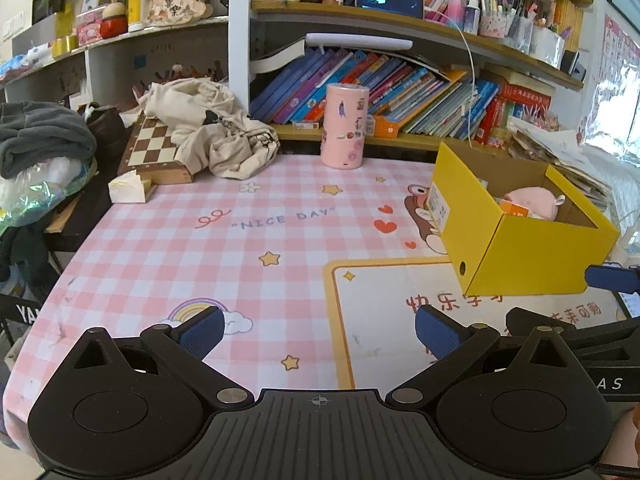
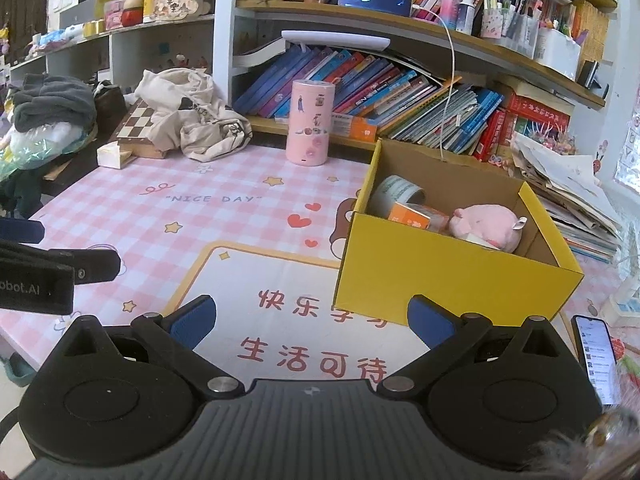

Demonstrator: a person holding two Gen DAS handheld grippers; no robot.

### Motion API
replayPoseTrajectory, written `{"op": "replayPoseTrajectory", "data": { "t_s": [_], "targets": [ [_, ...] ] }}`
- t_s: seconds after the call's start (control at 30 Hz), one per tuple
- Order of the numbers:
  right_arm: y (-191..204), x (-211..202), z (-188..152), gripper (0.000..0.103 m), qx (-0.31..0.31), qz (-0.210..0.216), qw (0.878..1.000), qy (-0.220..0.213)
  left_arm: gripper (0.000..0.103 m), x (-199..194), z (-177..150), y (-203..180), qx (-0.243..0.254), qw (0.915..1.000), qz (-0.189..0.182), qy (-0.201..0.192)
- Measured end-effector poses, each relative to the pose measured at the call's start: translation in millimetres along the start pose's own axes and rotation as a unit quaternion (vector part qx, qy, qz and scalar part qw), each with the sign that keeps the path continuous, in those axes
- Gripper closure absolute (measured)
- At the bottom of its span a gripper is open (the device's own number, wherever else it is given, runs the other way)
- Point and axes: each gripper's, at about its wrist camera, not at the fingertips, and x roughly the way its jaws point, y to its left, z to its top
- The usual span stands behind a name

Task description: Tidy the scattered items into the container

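Note:
A yellow cardboard box (image 1: 528, 256) (image 2: 448, 280) stands on the right of the pink checked table mat (image 1: 240, 248) (image 2: 224, 216). Inside it lie a pink plush toy (image 2: 486, 226) (image 1: 532, 200), an orange packet (image 2: 416, 216) and a roll of tape (image 2: 398, 192). My left gripper (image 1: 320, 330) hovers open over the mat, left of the box, nothing between its blue pads. My right gripper (image 2: 312, 320) is open too, empty, just in front of the box's near wall. A pink cylinder (image 1: 344, 126) (image 2: 310, 124) stands upright at the back of the mat.
Bookshelves (image 1: 400, 92) full of books line the back. A chessboard (image 1: 154, 148) with a beige cloth (image 1: 212, 128) on it and a tissue pack (image 1: 128, 188) sit at the back left. A phone (image 2: 596, 356) lies at the right edge. Papers (image 2: 568, 188) pile behind the box.

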Motion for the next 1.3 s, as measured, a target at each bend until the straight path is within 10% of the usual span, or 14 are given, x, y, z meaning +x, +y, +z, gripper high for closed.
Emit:
{"op": "replayPoseTrajectory", "data": {
  "t_s": [1.3],
  "targets": [
    [9.7, 1.8, -1.3, 0.000, -0.008, 0.009, 1.000, 0.009, 0.000, -1.2, -3.1, 7.3, -0.016, 0.9998, 0.006, 0.007]
  ]
}}
